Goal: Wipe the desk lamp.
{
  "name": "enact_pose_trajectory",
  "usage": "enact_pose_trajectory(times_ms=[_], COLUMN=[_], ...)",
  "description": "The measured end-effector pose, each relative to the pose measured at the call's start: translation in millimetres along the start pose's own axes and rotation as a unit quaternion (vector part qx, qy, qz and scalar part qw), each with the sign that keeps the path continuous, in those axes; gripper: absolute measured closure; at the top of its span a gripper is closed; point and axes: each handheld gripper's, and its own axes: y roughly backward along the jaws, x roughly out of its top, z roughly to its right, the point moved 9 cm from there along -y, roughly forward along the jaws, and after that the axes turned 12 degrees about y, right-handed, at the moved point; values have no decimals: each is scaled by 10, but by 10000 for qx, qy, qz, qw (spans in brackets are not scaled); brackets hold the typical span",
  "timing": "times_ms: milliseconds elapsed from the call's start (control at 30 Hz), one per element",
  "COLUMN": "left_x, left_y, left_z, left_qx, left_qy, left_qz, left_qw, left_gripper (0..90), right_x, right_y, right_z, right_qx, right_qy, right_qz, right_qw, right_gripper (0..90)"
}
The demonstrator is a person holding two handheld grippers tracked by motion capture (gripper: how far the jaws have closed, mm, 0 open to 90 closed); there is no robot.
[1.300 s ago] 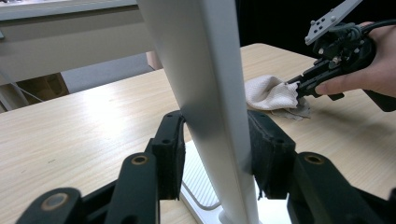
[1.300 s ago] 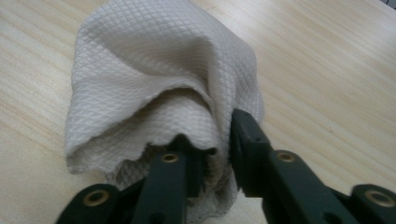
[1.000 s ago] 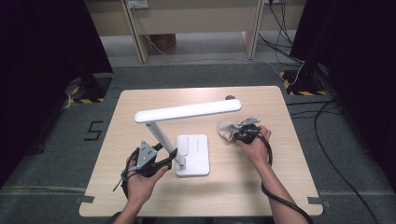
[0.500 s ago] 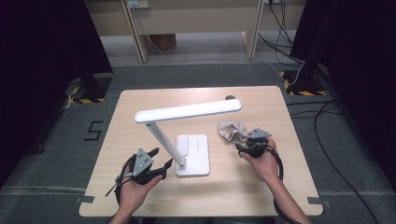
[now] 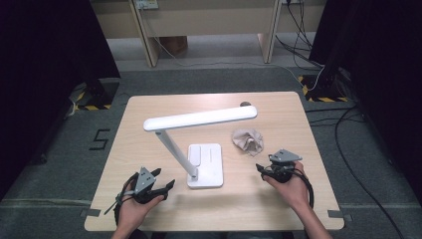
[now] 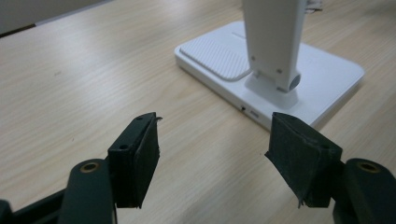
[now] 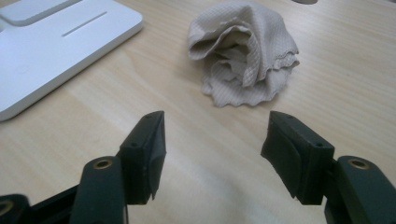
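Resting low on table (image 5: 149, 109), both hands (fingers apart, empty): left gripper (image 5: 166, 186), right gripper (image 5: 260, 169).

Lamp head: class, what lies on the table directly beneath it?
Beneath the lamp head lie the lamp's white base and bare table; the crumpled cloth sits just right. A dark item behind the head is mostly hidden.

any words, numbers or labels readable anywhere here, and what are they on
"5": black numeral on the grey floor left of the table.
Lamp: no print readable on its base; the small marks by the side port in the left gripper view are too small to read.
Cloth: no text.
Wall plate at the top of the high view: too blurred to read.
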Motion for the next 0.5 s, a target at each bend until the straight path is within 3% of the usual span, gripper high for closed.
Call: enact_pose_trajectory(times_ms=[267, 500], left_x=[-105, -166], left_y=[20, -11], left_z=[-183, -208], left_qx=[219, 249], left_qy=[205, 306], left_qz=[20, 30], left_qw=[9995, 9992], left_gripper=[333, 337], right_x=[-177, -356], right_y=[198, 391], right_z=[-75, -124], right_qx=[61, -96], right_qy=[-250, -190], right_qz=[18, 156], right_qw=[9997, 9996], right_gripper=[476, 505])
